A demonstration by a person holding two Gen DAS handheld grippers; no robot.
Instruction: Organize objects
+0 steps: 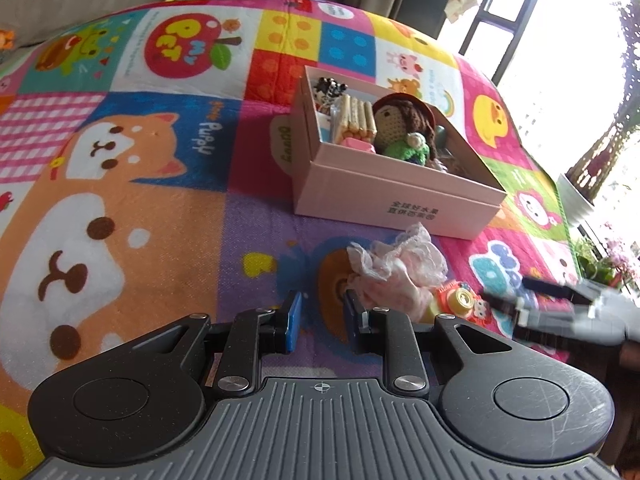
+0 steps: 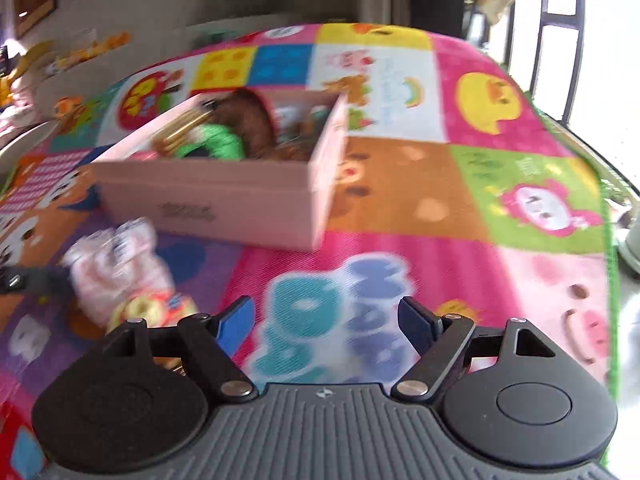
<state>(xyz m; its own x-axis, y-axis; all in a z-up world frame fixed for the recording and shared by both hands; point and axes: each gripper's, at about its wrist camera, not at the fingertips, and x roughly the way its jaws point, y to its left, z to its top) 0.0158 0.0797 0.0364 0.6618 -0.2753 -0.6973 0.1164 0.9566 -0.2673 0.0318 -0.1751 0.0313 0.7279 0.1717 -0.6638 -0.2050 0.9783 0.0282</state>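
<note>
Left gripper (image 1: 320, 314) empty, at its narrowest beside lace bundle (image 1: 396, 270); right gripper (image 2: 326, 322) spread wide

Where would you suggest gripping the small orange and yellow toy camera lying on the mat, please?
Probably across the orange and yellow toy camera's short body sides, coming from above on its right: the crumpled pink lace fabric crowds its left, and the open right gripper is already nearest.
</note>
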